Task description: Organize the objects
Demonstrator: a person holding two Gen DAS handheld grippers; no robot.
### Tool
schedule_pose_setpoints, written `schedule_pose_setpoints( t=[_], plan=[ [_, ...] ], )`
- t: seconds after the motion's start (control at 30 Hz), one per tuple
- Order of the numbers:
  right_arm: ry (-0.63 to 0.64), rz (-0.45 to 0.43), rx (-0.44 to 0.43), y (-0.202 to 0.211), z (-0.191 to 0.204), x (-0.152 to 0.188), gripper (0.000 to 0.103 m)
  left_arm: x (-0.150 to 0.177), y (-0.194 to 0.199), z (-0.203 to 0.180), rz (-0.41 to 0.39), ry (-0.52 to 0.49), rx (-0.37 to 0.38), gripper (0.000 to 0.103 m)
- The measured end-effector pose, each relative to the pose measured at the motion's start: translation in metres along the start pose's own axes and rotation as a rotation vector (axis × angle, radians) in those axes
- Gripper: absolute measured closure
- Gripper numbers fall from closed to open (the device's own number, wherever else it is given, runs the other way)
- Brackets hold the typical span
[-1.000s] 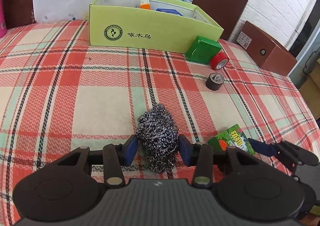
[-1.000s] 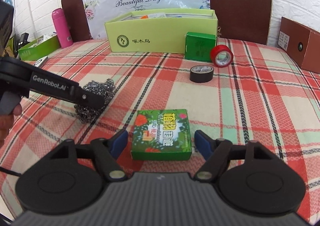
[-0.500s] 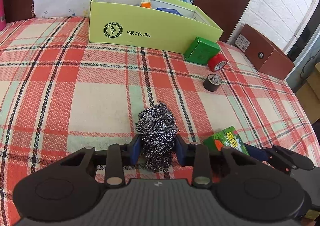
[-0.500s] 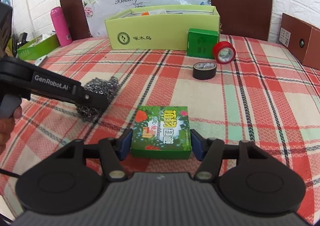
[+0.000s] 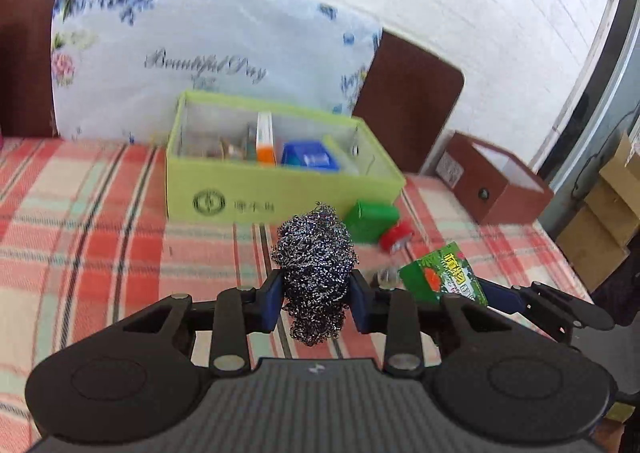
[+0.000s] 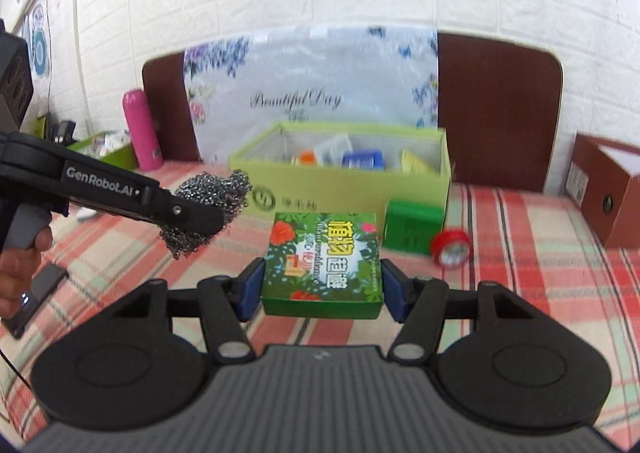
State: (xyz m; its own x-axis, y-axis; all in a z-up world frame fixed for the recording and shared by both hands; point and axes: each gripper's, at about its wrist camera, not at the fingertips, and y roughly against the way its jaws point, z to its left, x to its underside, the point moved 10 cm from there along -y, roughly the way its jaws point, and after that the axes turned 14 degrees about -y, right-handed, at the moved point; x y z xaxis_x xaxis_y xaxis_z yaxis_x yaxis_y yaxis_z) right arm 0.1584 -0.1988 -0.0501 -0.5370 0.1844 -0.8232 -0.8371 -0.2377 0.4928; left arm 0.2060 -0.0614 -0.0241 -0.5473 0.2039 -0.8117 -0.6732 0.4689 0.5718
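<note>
Steel-wool scourer (image 5: 316,273): you now hold it clear of the plaid tablecloth (image 5: 100,253), whereas half a second ago it rested on the cloth. The left gripper (image 5: 316,303) is clamped on it, both blue pads pressing into its sides; those jaws closed in over the last second. It hangs in front of the light-green storage box (image 5: 280,193), below the box's rim.

Leaf-print carton (image 6: 324,261): it too has left the cloth since the earlier frames. The right gripper (image 6: 322,289) grips it flat by its two side walls, in front of the storage box and to the right of the scourer.

Judgement: both pickups are complete; carry to the box is the step in hand.

Storage box contents, left to right: indistinct small items, an upright orange-and-white pack (image 5: 265,143), a blue packet (image 5: 310,159), a pale yellowish item at the right end. To the right of the box, the brown open box (image 5: 500,181) shows a pale interior; its contents cannot be seen.
</note>
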Motion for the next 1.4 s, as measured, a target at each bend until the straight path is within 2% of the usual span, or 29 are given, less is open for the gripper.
schedule_pose_setpoints(
  t=[0.17,0.3,0.47,0.6,0.7,0.77,0.83,0.87,0.9,0.93,1.0,1.13,1.4],
  plan=[
    [0.006,-0.067,0.008,-0.023,-0.001,-0.050,0.044,-0.049,-0.012,0.025,-0.026,-0.021,-0.075,0.067],
    [0.011,-0.096,0.030,-0.055,-0.008,-0.080,0.044,-0.081,-0.040,0.054,-0.013,0.053,-0.060,0.067],
    [-0.027,-0.089,0.058,-0.112,-0.026,-0.105,0.044,-0.107,-0.082,0.087,0.011,0.077,-0.122,0.067],
    [-0.043,-0.085,0.078,-0.153,-0.037,-0.117,0.044,-0.120,-0.112,0.105,0.025,0.094,-0.112,0.067],
    [-0.057,-0.081,0.073,-0.179,-0.039,-0.124,0.044,-0.123,-0.127,0.114,0.018,0.082,-0.118,0.065],
    [-0.065,-0.083,0.073,-0.194,-0.040,-0.125,0.043,-0.123,-0.134,0.122,-0.001,0.096,-0.133,0.057],
    [-0.062,-0.091,0.072,-0.207,-0.040,-0.125,0.042,-0.122,-0.137,0.130,-0.022,0.114,-0.151,0.031],
    [-0.051,-0.088,0.074,-0.213,-0.040,-0.123,0.036,-0.120,-0.136,0.133,-0.029,0.119,-0.166,0.027],
    [-0.034,-0.079,0.080,-0.216,-0.039,-0.120,0.026,-0.118,-0.135,0.136,-0.034,0.116,-0.179,0.024],
    [-0.017,-0.081,0.092,-0.218,-0.039,-0.118,0.021,-0.116,-0.132,0.137,-0.041,0.103,-0.186,0.024],
    [0.002,-0.114,0.105,-0.213,-0.039,-0.115,0.001,-0.112,-0.126,0.140,-0.049,0.063,-0.201,0.023],
    [0.010,-0.135,0.105,-0.202,-0.037,-0.108,0.000,-0.103,-0.113,0.145,-0.057,0.014,-0.241,0.021],
    [-0.046,-0.155,0.121,-0.171,-0.024,-0.099,0.000,-0.079,-0.079,0.136,0.007,0.033,-0.235,0.021]
  ],
)
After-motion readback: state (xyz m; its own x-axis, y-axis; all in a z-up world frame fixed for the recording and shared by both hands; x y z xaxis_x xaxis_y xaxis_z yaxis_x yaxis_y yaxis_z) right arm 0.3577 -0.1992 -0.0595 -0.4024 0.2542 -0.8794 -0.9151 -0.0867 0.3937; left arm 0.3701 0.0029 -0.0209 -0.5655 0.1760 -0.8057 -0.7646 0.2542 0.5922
